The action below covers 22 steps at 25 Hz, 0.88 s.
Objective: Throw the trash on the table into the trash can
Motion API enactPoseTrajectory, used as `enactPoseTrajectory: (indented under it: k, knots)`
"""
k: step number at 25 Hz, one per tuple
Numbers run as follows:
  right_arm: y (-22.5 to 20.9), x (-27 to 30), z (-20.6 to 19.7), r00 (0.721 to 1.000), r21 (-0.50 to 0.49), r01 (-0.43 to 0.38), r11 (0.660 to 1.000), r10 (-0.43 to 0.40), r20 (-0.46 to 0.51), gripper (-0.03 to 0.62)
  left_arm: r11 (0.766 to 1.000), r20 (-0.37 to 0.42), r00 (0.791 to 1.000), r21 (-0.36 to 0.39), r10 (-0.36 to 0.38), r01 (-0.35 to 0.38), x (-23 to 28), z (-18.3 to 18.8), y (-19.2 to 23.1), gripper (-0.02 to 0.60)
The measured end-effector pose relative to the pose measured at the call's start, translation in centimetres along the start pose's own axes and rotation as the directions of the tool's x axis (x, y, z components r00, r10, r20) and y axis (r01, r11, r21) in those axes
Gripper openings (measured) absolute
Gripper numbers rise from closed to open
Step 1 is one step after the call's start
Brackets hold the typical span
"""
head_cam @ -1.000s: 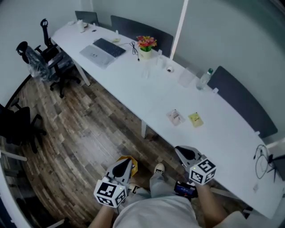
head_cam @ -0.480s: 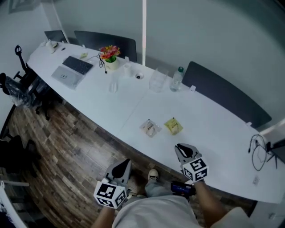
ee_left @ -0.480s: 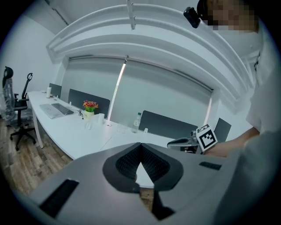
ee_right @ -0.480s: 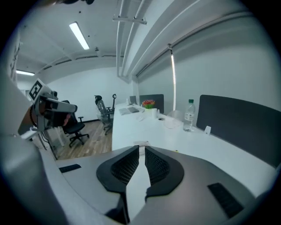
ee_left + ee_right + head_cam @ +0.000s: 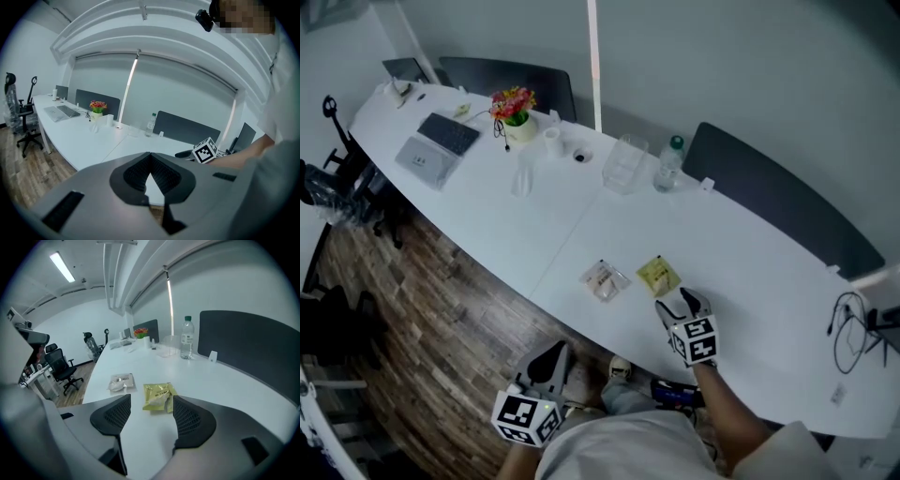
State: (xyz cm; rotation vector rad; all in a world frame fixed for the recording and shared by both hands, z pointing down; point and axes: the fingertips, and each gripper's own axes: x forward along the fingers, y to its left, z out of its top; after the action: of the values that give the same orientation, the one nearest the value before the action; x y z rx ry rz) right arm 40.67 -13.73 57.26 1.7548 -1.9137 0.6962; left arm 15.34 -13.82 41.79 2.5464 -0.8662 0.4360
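The left tongs (image 5: 549, 359) hung closed and empty; a pale wrapper (image 5: 602, 278) and yellow packet (image 5: 657, 275) lay on the desk (image 5: 750, 272); the right tongs (image 5: 680, 302), jaws just opened, nothing between, hovered beside the packet, apparently mid-pickup, needing an advance and pinch.

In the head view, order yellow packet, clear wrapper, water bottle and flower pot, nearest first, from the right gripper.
1. yellow packet, just ahead of the right gripper, whose jaws have just been opening with nothing between them
2. clear wrapper, left of the packet
3. water bottle, near the far edge
4. flower pot, far left
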Motion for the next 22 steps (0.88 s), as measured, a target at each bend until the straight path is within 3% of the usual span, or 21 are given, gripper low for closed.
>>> enactPoseTrajectory:
  k: [10,16,19,22]
  knots:
    - [-0.5,4.9,-2.1,0.993,0.015,-0.042,0.999,0.043,-0.106,0.296,0.998,-0.032,0.998,-0.029,0.060,-0.061,1.4,0.0,1.1,0.002]
    - [-1.1,5.9,-2.7,0.990,0.005,-0.019,1.000,0.020,-0.139,0.295,0.995,-0.041,0.996,-0.039,0.085,-0.086,1.4,0.1,1.5,0.002]
    - [-1.2,5.9,-2.7,0.989,0.004,-0.018,1.000,0.018,-0.146,0.229,0.995,-0.047,0.994,-0.041,0.094,-0.096,1.4,0.3,1.7,0.002]
    - [-1.2,5.8,-2.7,0.989,-0.005,-0.015,1.000,0.014,-0.147,0.219,0.995,-0.036,0.995,-0.038,0.090,-0.091,1.5,0.2,1.8,0.002]
